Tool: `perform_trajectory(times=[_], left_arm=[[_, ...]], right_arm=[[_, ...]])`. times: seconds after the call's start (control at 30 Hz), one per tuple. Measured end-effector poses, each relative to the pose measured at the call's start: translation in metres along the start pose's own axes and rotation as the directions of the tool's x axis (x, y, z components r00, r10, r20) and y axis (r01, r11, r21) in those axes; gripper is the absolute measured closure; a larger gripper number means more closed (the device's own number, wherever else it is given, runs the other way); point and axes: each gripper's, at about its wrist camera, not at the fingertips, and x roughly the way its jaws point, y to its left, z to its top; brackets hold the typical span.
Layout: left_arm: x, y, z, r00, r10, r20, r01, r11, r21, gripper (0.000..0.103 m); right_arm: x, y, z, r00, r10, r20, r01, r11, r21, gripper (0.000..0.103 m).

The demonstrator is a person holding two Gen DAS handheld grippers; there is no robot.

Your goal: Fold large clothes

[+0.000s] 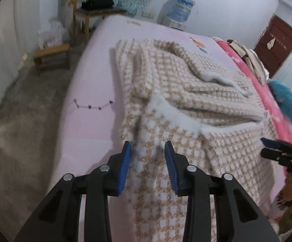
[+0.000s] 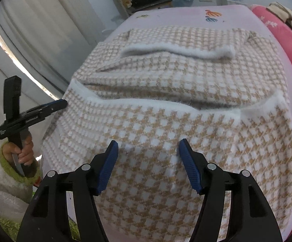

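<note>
Both jaws standing apart and holding nothing, the left hand-held gripper (image 1: 148, 146) and the right hand-held gripper (image 2: 148, 144) are hovering over the coat (image 2: 166, 104) lying half-folded along the bed's (image 1: 89, 84) near edge, where a shallow pinch may be catching only the top layer and spoiling the fold.

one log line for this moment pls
task: fold clothes | sweater partly folded on bed | left gripper open | right gripper open, empty

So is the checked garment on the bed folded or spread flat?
Partly folded: the checked garment has upper layers doubled over its lower part, white trim edges stacked across it.
</note>
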Motion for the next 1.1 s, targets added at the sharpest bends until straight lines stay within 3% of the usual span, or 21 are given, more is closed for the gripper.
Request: perform_trajectory(times=[0.1, 0.2, 0.3, 0.4, 0.63, 0.7, 0.77, 0.87, 1.03, 1.1], left_arm=[[-0.005, 0.009, 0.000, 0.988, -0.156, -0.002, 0.156, 0.987, -0.048, 0.069], [-0.007, 0.015, 0.000, 0.971, -0.238, 0.008, 0.238, 0.968, -0.080, 0.069], [0.004, 0.020, 0.004, 0.975, -0.221, -0.014, 0.218, 0.969, -0.116, 0.069], [0.013, 0.025, 0.009, 0.967, -0.253, -0.021, 0.247, 0.956, -0.160, 0.069], [0.022, 0.010, 0.016, 0.959, -0.278, -0.045, 0.271, 0.954, -0.124, 0.069], [0.019, 0.002, 0.014, 0.968, -0.245, -0.056, 0.239, 0.967, -0.088, 0.069], [0.021, -0.007, 0.011, 0.986, -0.144, -0.086, 0.141, 0.989, -0.040, 0.069], [0.020, -0.024, 0.009, 0.996, -0.031, -0.086, 0.034, 0.999, 0.040, 0.069], [0.025, -0.046, 0.002, 0.992, 0.116, -0.053, -0.106, 0.981, 0.165, 0.070], [0.027, -0.052, 0.001, 0.989, 0.141, -0.046, -0.130, 0.975, 0.182, 0.070]], right_arm=[[0.003, 0.000, -0.001, 1.000, -0.017, 0.000, 0.017, 1.000, -0.016, 0.042], [0.011, 0.004, 0.000, 1.000, -0.031, 0.002, 0.031, 0.999, -0.027, 0.041], [0.017, 0.007, 0.001, 0.999, -0.035, 0.002, 0.035, 0.999, -0.029, 0.040], [0.018, 0.009, 0.002, 0.999, -0.041, 0.002, 0.041, 0.999, -0.030, 0.040], [0.019, 0.009, 0.002, 0.999, -0.038, 0.002, 0.038, 0.999, -0.028, 0.040], [0.019, 0.009, 0.002, 0.999, -0.037, 0.003, 0.037, 0.999, -0.025, 0.040], [0.018, 0.008, 0.002, 1.000, -0.030, 0.007, 0.030, 0.999, -0.018, 0.040], [0.014, 0.005, 0.001, 1.000, -0.009, 0.010, 0.009, 1.000, 0.004, 0.040], [-0.012, -0.015, -0.011, 0.999, -0.017, 0.043, 0.014, 0.998, 0.068, 0.040], [-0.032, -0.036, -0.019, 0.996, -0.045, 0.079, 0.035, 0.992, 0.123, 0.040]])
